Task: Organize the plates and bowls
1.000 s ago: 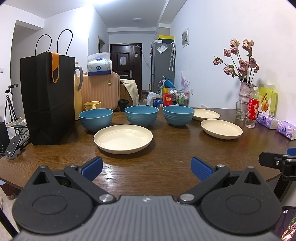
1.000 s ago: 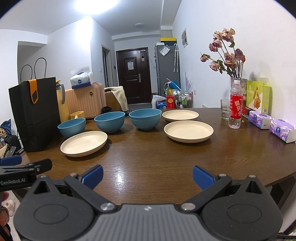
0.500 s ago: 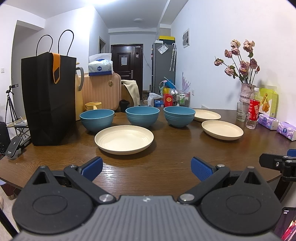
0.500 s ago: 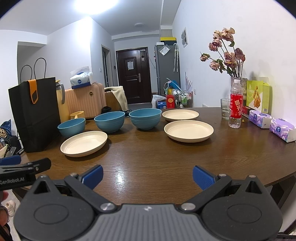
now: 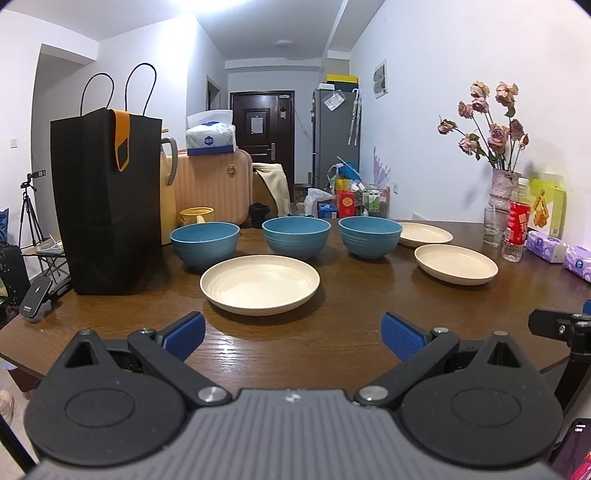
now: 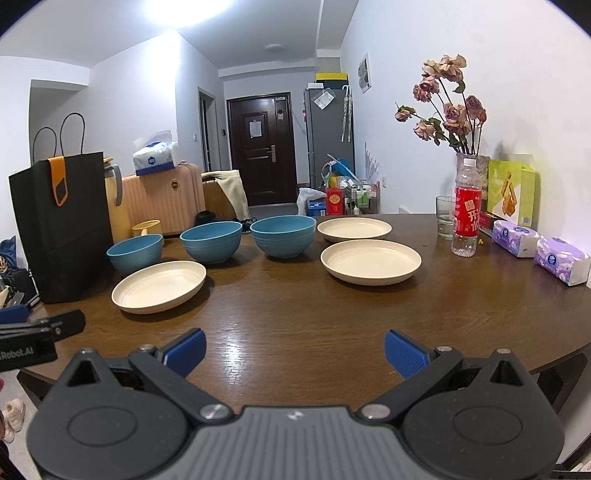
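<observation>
Cream plate [image 5: 259, 283] sits just this side of the three blue bowls [image 5: 296, 236], nothing stacked. Left gripper [image 5: 293, 334] and right gripper [image 6: 294, 350] hover, jaws wide apart, empty. Best approach: come in low, pinch the plate's near rim.

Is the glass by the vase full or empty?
Cannot tell: the glass stands upright, but any clear liquid inside is unreadable here.

Light: bright overhead ceiling lamp [image 6: 184, 11], blown out | Glare: pale streaks on table [image 6: 236, 343] | Shadows: soft, flowers [image 5: 487, 122] cast on wall | Focus: sharp | Distortion: fisheye bowing, dark corners.
</observation>
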`<state>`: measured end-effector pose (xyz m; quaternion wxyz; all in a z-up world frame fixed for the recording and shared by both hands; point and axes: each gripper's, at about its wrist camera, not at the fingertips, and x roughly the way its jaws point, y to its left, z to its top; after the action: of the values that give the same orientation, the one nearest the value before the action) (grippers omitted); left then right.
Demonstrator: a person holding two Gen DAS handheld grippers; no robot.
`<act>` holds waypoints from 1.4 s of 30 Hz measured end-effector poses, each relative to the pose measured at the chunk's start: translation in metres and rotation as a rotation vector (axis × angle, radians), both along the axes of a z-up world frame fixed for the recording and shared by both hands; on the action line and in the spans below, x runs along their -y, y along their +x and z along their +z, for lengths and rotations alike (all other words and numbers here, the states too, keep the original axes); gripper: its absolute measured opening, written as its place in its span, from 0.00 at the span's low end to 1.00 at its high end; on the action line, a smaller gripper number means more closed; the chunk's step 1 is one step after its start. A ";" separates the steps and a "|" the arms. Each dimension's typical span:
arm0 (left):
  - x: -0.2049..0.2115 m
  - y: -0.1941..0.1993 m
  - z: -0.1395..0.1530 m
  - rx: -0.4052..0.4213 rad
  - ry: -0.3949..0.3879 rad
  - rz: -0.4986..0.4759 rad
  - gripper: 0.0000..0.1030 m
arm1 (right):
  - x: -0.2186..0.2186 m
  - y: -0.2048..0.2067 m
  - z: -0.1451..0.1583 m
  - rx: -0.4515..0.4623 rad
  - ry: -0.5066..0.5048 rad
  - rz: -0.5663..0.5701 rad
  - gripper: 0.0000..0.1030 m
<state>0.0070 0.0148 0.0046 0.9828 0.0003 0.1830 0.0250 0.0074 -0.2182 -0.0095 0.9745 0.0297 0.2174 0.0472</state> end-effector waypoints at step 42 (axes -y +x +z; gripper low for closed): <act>-0.064 0.093 0.003 -0.040 0.009 0.196 1.00 | -0.083 0.116 -0.002 -0.037 -0.015 0.106 1.00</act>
<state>0.0998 0.0792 0.0078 0.9718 -0.0126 0.2016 0.1220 0.1232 -0.1355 -0.0116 0.9666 0.0119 0.2369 0.0966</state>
